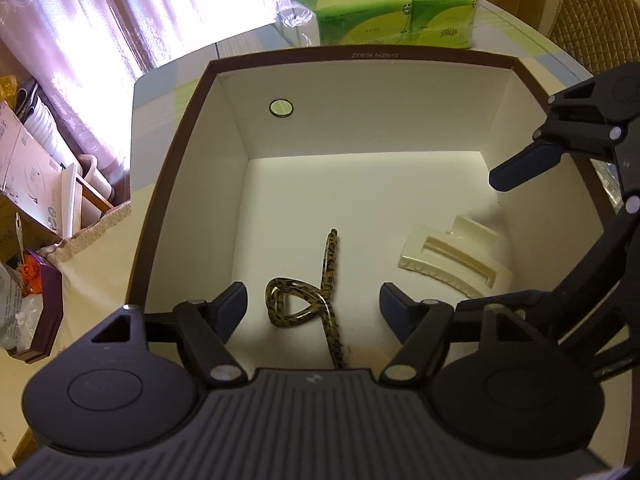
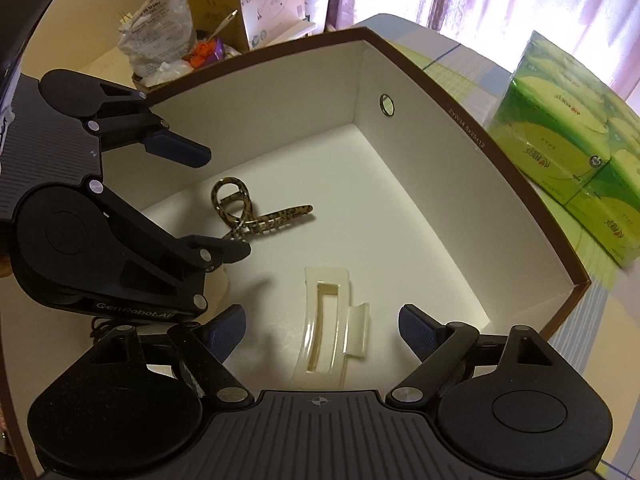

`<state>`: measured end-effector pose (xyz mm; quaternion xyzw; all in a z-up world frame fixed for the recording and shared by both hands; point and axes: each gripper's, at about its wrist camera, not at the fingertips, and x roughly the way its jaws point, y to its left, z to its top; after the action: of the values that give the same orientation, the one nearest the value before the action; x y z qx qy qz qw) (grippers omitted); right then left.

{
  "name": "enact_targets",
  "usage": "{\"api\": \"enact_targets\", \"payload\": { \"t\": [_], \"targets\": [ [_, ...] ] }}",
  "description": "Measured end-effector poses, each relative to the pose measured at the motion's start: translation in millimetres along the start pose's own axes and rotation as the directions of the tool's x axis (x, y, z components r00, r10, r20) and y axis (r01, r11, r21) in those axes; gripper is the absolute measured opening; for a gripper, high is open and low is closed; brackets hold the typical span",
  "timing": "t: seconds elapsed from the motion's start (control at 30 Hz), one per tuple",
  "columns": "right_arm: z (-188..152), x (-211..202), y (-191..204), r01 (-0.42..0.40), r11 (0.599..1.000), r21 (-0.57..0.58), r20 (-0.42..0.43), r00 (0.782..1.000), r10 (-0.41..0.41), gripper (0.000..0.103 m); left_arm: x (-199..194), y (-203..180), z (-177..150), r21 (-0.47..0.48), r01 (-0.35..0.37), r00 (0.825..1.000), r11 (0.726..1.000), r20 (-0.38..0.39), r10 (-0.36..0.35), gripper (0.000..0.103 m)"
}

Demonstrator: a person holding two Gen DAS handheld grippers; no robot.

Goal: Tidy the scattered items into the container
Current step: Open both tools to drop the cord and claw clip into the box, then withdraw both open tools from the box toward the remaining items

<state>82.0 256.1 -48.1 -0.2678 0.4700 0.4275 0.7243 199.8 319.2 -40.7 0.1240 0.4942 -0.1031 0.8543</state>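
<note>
I am holding both grippers over a brown-rimmed box (image 1: 172,184) with white inner walls, which sits on the worktop (image 1: 516,40). My left gripper (image 1: 313,306) hangs over the near left part of the box, its fingers spread wide and holding nothing. Between those fingers, on the box floor, lies a leopard-print hair clip (image 1: 320,296). My right gripper (image 2: 321,326) is spread just as wide and also empty, over a cream hair claw (image 2: 328,324) that lies on the floor just beside the right wall. The two clips lie apart from each other, both inside the box, so I judge each gripper is spread because its item has been let go. A green pack of tissues (image 1: 392,4) stands on the worktop beyond the box. I see no other loose items within reach.
</note>
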Motion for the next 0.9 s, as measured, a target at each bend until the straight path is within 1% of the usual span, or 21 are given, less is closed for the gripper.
{"api": "enact_targets", "payload": {
  "t": [0.03,0.07,0.13,0.3,0.37,0.53,0.63,0.8,0.9],
  "targets": [
    [-1.1,-2.8,1.1,0.005,1.0,-0.001,0.009,1.0,-0.005,0.099,-2.6,-0.4,0.2,-0.002,0.0,1.0,1.0,0.0,0.0,0.072],
    [-2.3,-6.3,2.6,0.013,1.0,-0.006,0.021,1.0,-0.013,0.101,-5.3,-0.3,-0.8,-0.003,-0.006,1.0,1.0,0.002,0.006,0.077],
    [-4.2,-13.8,4.3,0.014,1.0,-0.01,0.036,0.999,-0.014,0.101,-11.2,0.1,-2.2,-0.003,-0.026,1.0,1.0,0.01,0.026,0.084],
    [-8.9,-28.4,7.7,0.004,1.0,0.003,0.07,0.998,-0.004,0.101,-27.5,3.7,-4.5,-0.017,-0.032,0.999,0.999,0.026,0.033,0.088],
    [-11.2,-34.6,9.9,0.004,1.0,0.005,0.082,0.997,-0.005,0.101,-33.6,3.9,-6.0,-0.018,-0.041,0.999,0.999,0.03,0.042,0.092],
    [-17.2,-52.3,14.7,-0.001,1.0,0.022,0.118,0.993,-0.002,0.101,-48.3,2.3,-10.7,-0.028,-0.053,0.998,0.998,0.034,0.054,0.095],
    [-20.8,-62.1,16.2,-0.011,0.999,0.036,0.141,0.99,0.006,0.101,-57.2,0.8,-14.5,-0.038,-0.061,0.997,0.997,0.04,0.063,0.099],
    [-28.3,-77.9,20.7,-0.02,0.998,0.056,0.172,0.985,0.01,0.101,-71.8,-1.6,-19.8,-0.057,-0.079,0.996,0.995,0.038,0.081,0.1],
    [-34.1,-86.6,23.7,-0.026,0.998,0.062,0.188,0.982,0.014,0.101,-80.5,-4.4,-24.2,-0.071,-0.083,0.996,0.994,0.038,0.085,0.102]
  ]
}}
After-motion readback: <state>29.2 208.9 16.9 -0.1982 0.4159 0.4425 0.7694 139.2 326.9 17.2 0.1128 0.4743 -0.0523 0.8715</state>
